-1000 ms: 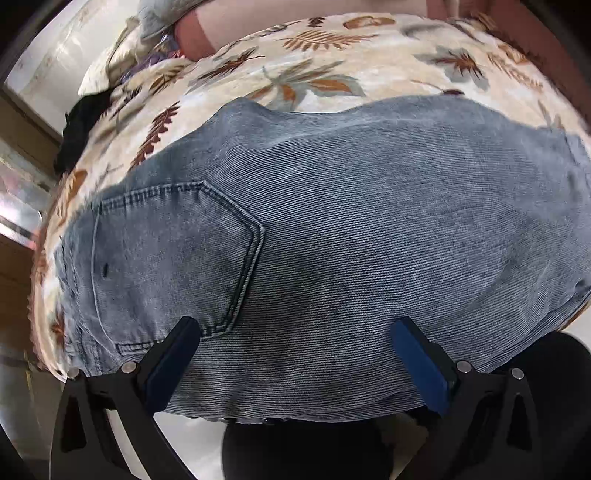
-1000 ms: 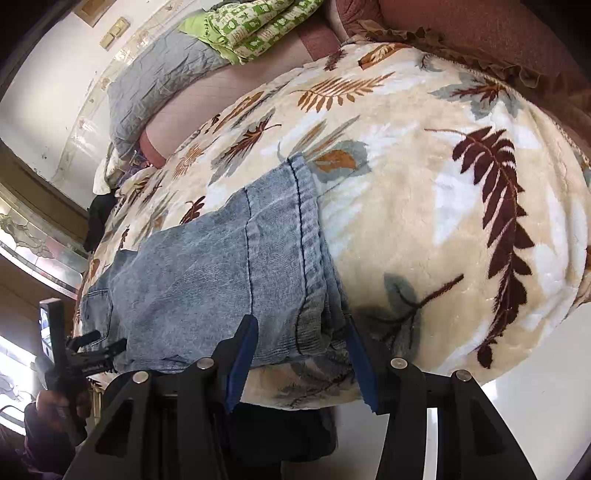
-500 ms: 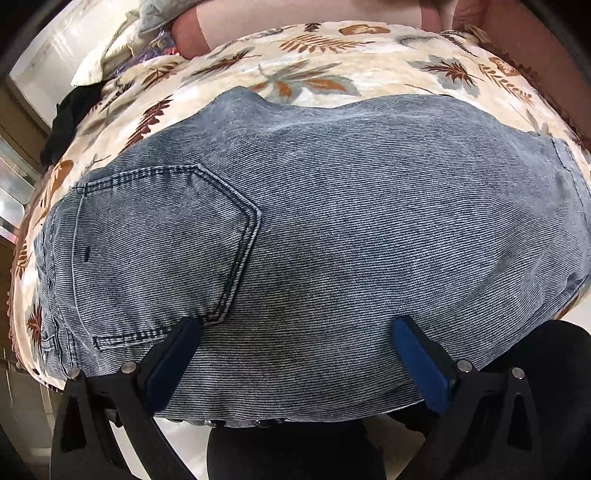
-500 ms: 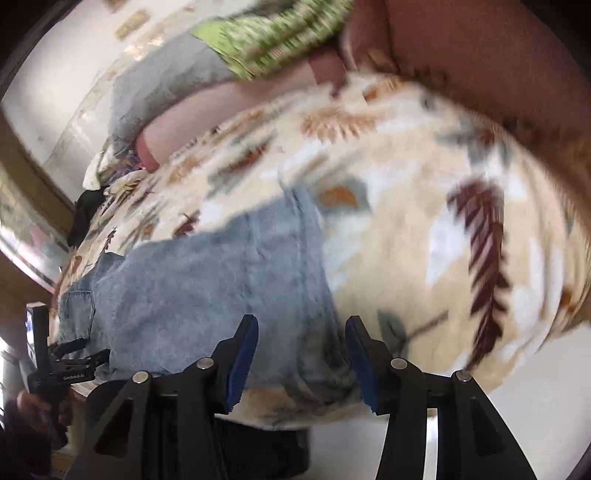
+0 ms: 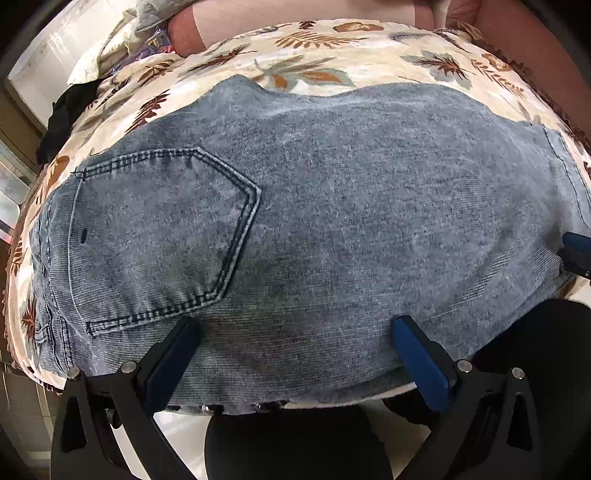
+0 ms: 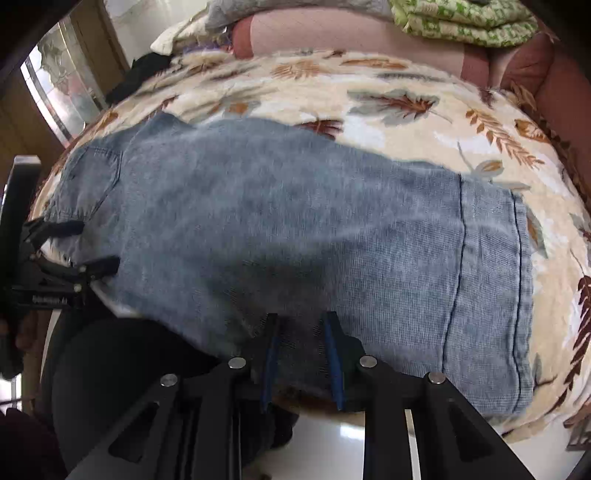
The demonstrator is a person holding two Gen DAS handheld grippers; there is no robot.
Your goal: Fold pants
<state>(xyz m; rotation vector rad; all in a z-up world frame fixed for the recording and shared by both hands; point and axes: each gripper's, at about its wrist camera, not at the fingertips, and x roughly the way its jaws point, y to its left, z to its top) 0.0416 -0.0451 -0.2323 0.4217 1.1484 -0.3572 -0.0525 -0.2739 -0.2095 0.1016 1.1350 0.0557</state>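
Observation:
Blue denim pants (image 5: 332, 221) lie folded lengthwise on a leaf-print blanket (image 5: 314, 48), back pocket (image 5: 159, 229) at the left, hem at the right (image 6: 487, 288). My left gripper (image 5: 295, 332) is open, its fingers spread wide over the near edge of the seat area. My right gripper (image 6: 301, 332) is over the near edge of the pants' middle (image 6: 258, 221), its jaws partly closed with denim between them; I cannot tell whether they grip it. The left gripper also shows in the right wrist view (image 6: 85, 243).
The blanket (image 6: 406, 110) covers a bed with a pink bolster (image 6: 351, 33) and a green folded cloth (image 6: 461, 18) at the back. A black garment (image 5: 66, 110) lies at the far left. White floor (image 6: 351, 443) lies below the bed edge.
My right gripper has swung left from the hem end to the pants' middle near edge, and its jaws have narrowed. My left gripper has moved slightly closer over the seat.

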